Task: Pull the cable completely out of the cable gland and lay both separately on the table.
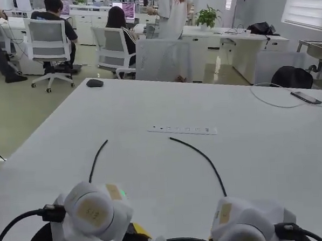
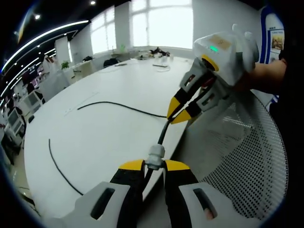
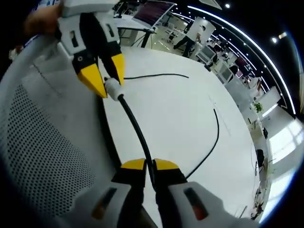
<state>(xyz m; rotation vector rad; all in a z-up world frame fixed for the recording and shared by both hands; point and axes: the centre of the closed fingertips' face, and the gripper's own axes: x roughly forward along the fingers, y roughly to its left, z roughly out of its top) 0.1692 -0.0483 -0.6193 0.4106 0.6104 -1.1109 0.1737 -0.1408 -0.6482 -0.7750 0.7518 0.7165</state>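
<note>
Gripping cable gland in left tongs and cable in right tongs — possibly risking cable slipping through right clamp before gland comes free.

We see a small white cable gland held in the air just off the near table edge, thin black cable threaded through it, running right

Head view above table, facing forward-down, gripper views low, close, facing each other along shared cable
</note>
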